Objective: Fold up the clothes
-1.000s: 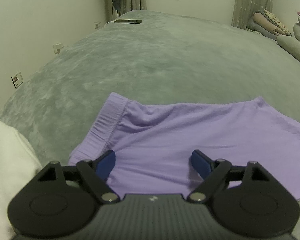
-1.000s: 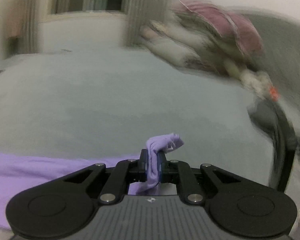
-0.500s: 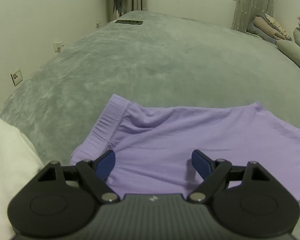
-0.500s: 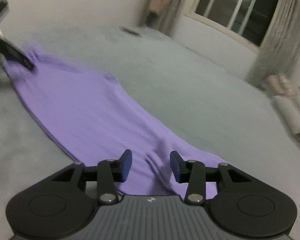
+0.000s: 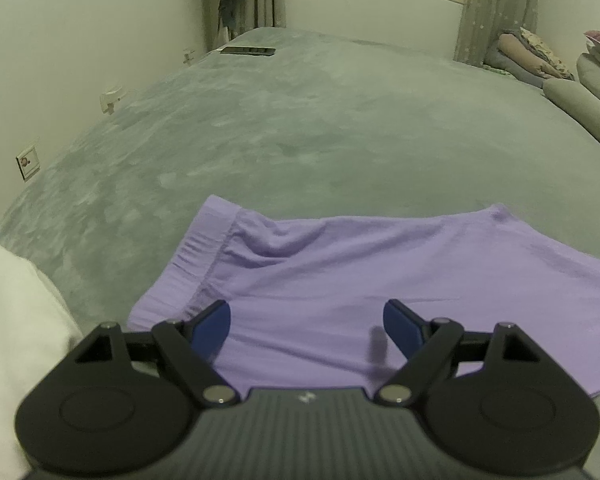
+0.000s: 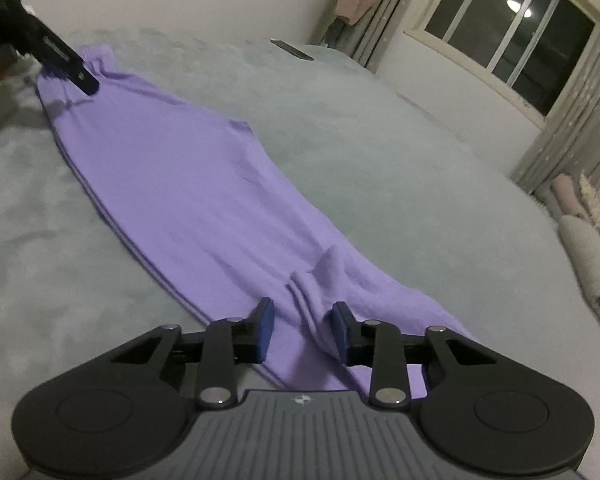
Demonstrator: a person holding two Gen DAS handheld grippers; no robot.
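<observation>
A purple garment [image 5: 340, 264] lies stretched flat on the grey bed cover [image 5: 300, 120], its gathered waistband [image 5: 204, 248] at the left. My left gripper [image 5: 306, 316] hovers open just over the waistband end, nothing between its blue pads. In the right wrist view the garment [image 6: 188, 168] runs away toward the left gripper [image 6: 60, 60] at the far end. My right gripper [image 6: 302, 312] sits low at the near end. Its jaws are closing around a raised ridge of purple fabric [image 6: 308, 292], with gaps still showing beside the pads.
A white cloth [image 5: 16, 320] bulges at the left edge. A dark flat device [image 5: 248, 50] lies at the bed's far corner. Grey pillows [image 5: 580, 100] and folded bedding line the right side. The wall with sockets [image 5: 28, 162] runs along the left.
The right gripper let go of the purple corner it pinched, swung round to face along the garment, opened, and is now narrower around a fold. The left gripper stayed still.
</observation>
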